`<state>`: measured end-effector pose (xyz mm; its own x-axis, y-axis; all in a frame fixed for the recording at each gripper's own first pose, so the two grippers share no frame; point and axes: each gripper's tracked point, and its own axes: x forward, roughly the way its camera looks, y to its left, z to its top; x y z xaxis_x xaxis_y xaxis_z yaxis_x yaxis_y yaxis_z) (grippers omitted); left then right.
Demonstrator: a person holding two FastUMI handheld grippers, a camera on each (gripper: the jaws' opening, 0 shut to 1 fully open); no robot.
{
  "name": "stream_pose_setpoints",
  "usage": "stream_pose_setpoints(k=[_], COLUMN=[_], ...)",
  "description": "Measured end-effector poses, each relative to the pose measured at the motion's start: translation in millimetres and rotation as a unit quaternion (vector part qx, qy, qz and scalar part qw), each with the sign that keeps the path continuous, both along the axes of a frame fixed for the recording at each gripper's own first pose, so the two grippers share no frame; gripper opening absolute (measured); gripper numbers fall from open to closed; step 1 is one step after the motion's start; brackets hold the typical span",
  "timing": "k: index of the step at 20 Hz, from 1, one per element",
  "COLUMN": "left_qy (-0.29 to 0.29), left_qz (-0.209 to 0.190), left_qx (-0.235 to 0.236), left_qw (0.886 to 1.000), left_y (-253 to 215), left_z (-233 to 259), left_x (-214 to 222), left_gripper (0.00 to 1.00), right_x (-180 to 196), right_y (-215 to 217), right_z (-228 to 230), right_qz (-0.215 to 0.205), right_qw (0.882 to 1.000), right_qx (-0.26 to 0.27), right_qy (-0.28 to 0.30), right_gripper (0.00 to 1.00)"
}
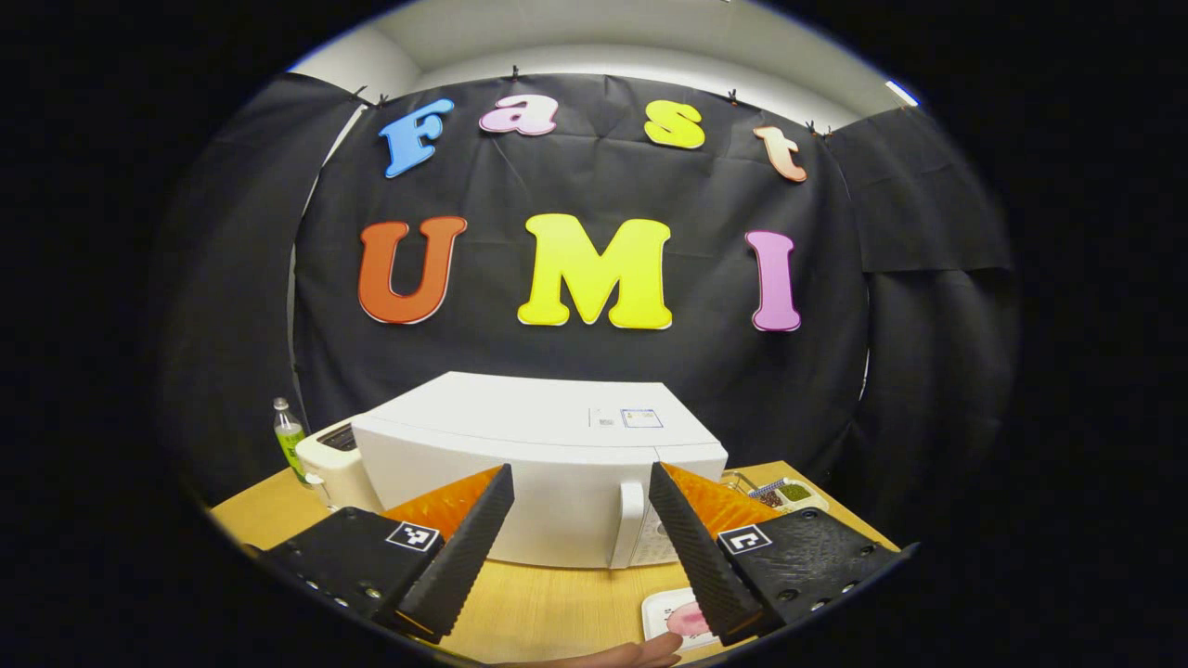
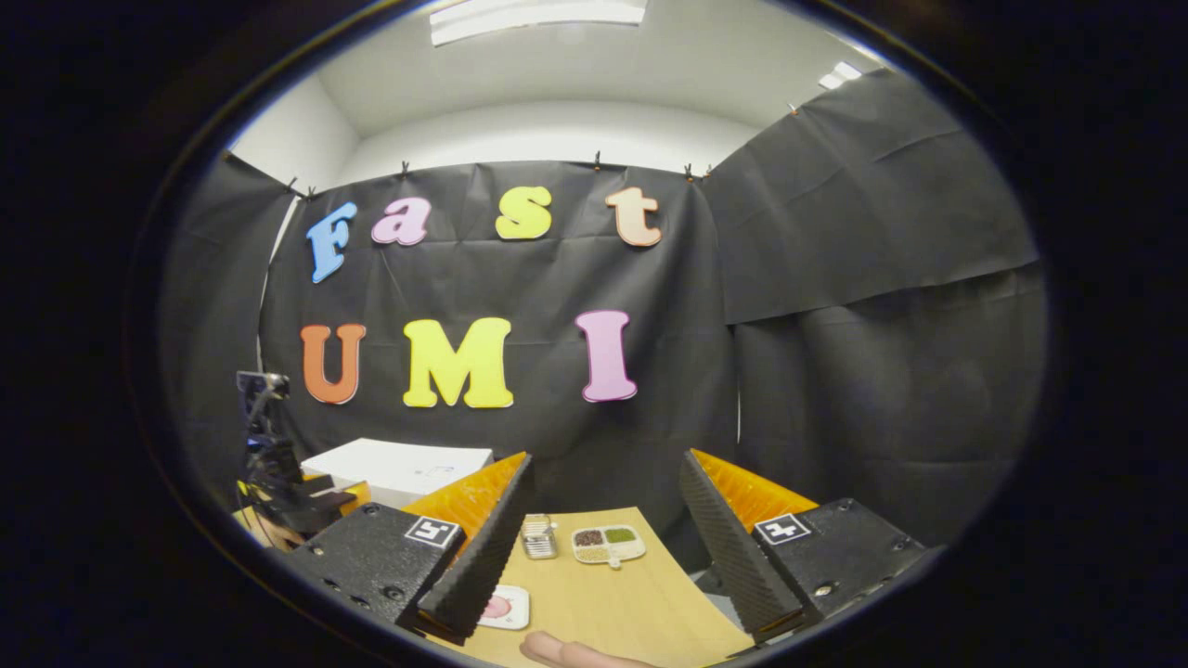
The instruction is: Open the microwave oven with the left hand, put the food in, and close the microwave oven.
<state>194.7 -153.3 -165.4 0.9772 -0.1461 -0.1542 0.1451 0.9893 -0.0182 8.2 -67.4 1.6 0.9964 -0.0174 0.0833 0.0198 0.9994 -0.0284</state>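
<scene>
Microwave [image 1: 548,464] on worktop [image 1: 538,603], door closed. Left hand-held gripper [image 1: 580,538] released, empty, facing door handle [image 1: 629,524]. Approach squarely, hook handle, pull along hinge arc. Food plate [image 1: 682,617], probably meat, waits near front edge. Right hand-held gripper [image 2: 603,547] released.

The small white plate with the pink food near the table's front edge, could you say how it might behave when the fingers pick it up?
The plate looks flat and thin, so it probably stays stiff and feels light. It lies low on the table, so the fingers may have little rim to catch. The pink food sits loose on top and could slide if the plate tilts.
</scene>
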Motion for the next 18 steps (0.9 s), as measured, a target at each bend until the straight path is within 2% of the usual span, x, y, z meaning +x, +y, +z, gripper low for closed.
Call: stream_pose_setpoints(k=[6,7,8,15,16,17,18], left_qy=[0.02,0.024,0.029,0.051,0.039,0.044,0.04], left_qz=[0.0,0.001,-0.001,0.006,0.008,0.004,0.002], left_qx=[0.001,0.004,0.002,-0.003,-0.006,-0.007,-0.007], left_qw=[1.0,1.0,1.0,0.999,0.999,0.999,0.999], left_y=[-31,-34,-37,-43,-44,-46,-47], left_z=[-60,-69,-79,-124,-122,-125,-123], left_x=[38,43,48,69,71,71,69], left_gripper=[0.93,0.94,0.93,0.93,0.94,0.75,0.85], right_x=[-2,-2,-2,1,2,4,4], right_y=[-16,-18,-21,-34,-35,-36,-35], right_z=[-15,-16,-20,-37,-40,-42,-45], right_qz=[0.009,0.011,0.011,0.011,0.011,0.011,0.012], right_qw=[1.0,1.0,1.0,1.0,1.0,1.0,1.0], right_qx=[0.01,0.011,0.011,0.0,0.0,0.0,0.002], right_qy=[0.0,0.0,0.002,0.01,0.012,0.014,0.018], right_gripper=[0.91,1.0,0.91,0.91,1.0,0.91,0.91])
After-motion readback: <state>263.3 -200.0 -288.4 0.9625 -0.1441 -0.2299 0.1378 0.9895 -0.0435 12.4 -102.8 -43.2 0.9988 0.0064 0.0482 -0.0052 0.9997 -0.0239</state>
